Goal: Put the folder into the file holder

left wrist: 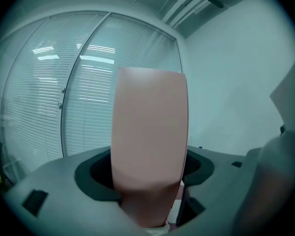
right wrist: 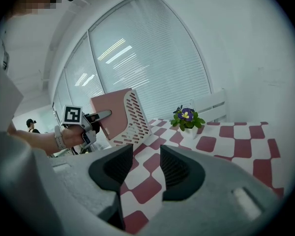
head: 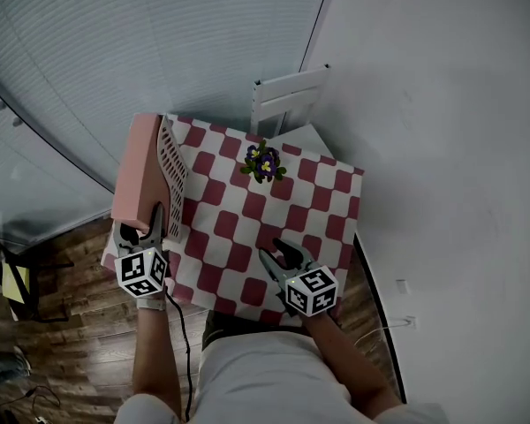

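Plain pink folder [head: 134, 170], upright, against the white perforated file holder [head: 172, 177].

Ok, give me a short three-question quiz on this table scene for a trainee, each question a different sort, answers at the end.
1. True or false: the pink folder lies flat on the checked cloth.
2. What is between the right tongs? A) the folder B) nothing C) the file holder
3. Fill in: the ___ tongs have the folder between them.
Key: 1: false, it stands upright against the file holder's perforated wall. 2: B. 3: the left tongs.
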Available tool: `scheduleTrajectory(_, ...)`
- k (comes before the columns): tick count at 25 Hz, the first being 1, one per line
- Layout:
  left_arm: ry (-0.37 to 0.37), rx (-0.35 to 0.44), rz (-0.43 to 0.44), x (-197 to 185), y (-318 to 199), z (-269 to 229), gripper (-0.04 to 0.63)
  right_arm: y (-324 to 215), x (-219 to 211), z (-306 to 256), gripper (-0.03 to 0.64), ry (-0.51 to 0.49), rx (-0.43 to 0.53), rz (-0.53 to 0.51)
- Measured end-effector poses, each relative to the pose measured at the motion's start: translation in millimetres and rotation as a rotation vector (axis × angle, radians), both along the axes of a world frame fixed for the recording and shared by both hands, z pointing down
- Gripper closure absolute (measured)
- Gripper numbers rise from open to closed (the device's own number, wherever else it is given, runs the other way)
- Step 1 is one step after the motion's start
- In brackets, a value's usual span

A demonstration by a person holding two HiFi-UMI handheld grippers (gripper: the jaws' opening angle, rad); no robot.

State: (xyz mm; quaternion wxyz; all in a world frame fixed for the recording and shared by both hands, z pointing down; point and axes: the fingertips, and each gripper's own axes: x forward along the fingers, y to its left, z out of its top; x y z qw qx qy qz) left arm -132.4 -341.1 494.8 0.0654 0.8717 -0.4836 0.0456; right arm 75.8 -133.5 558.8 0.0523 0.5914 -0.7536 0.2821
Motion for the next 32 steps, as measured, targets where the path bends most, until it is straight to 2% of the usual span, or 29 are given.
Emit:
scheduleTrajectory(8, -0.008, -0.033, -0.020, -11, 27, -13, 0.279, -8, -15, -24, 0.460, -0.019, 0.047, -0.090)
scheduleTrajectory(17, -0.022, -0.041, -0.042, -21, 87, -30, 0.279, -19, -47, -61, 0.460, -0.042, 0.131, -0.249)
scheduleTrajectory(24, -0.026, -0.070, -0.002, -20, 141, -35, 0.279, -16, -84, -83, 0.460, -0.024, 0.196, -0.376)
scheduleTrajectory(32, -0.028, -0.088, 0.011, -34, 186, -39, 0.279, 4, -122, -96, 0.460, -0.025, 0.229, -0.492)
